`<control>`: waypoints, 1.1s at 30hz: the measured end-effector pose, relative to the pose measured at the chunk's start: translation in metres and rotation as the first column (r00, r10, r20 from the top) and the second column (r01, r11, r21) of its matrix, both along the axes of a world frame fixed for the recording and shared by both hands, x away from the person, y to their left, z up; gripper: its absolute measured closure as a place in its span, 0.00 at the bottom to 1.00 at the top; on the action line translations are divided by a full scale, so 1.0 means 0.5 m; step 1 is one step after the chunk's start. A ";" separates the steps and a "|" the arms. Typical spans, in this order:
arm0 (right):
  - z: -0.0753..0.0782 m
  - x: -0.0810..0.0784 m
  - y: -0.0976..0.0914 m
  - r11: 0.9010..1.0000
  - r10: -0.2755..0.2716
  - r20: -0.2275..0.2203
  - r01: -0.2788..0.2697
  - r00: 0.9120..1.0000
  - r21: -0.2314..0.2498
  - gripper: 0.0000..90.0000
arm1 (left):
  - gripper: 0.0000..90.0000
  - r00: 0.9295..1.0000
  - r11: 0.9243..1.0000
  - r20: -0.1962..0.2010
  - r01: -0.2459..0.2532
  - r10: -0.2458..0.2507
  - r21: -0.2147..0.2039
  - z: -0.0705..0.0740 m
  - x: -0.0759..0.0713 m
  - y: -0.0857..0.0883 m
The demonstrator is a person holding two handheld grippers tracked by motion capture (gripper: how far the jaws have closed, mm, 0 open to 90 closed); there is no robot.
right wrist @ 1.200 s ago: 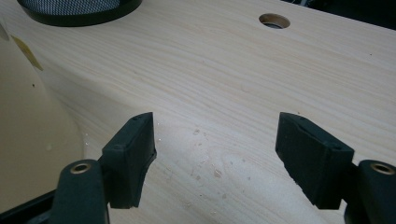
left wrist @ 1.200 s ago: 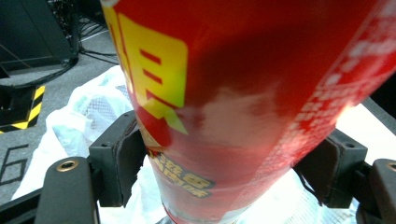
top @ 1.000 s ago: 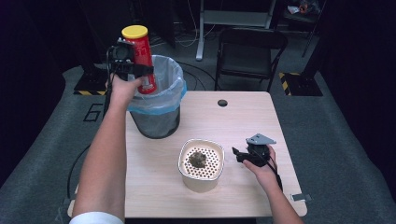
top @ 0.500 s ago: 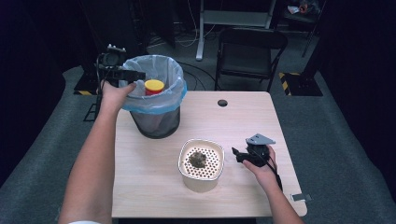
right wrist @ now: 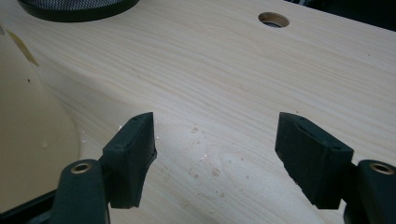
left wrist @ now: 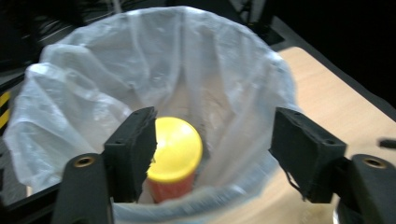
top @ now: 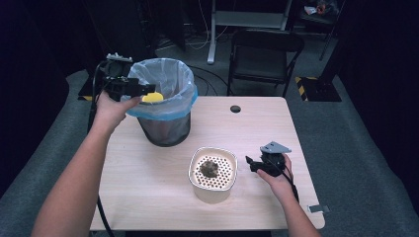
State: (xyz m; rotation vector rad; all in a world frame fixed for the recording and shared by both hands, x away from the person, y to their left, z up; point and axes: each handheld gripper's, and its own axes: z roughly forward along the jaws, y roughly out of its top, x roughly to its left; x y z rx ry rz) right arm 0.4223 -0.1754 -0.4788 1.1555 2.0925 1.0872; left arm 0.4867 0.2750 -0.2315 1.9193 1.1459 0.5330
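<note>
a pale wooden table with a cable hole. on it stand a lined mesh bin and a cream perforated container, well apart.

Landmark: wooden table.
Pot: a cream pot with a perforated top stands on the table's near middle.
Hole: a round hole sits near the table's far edge.
Chair: a black folding chair stands beyond the table.

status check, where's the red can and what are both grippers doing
Left hand-held gripper open at the bin rim, jaws just closing on nothing. Red can inside the liner. Right hand-held gripper open over bare table. Nothing blocking.
</note>
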 end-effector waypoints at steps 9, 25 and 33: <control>-0.001 0.001 -0.001 1.000 0.010 0.001 -0.010 1.000 -0.007 0.32 | 0.43 0.992 0.993 0.041 0.118 -0.117 -0.029 -0.006 -0.068 0.001; -0.001 -0.001 0.002 1.000 0.002 -0.002 -0.002 1.000 -0.009 0.32 | 0.44 0.977 0.976 0.054 0.208 -0.205 -0.063 -0.062 -0.154 0.004; -0.001 -0.001 0.003 1.000 0.005 0.006 -0.005 1.000 -0.009 0.32 | 0.44 0.979 0.977 0.040 0.203 -0.201 -0.059 -0.115 -0.180 0.017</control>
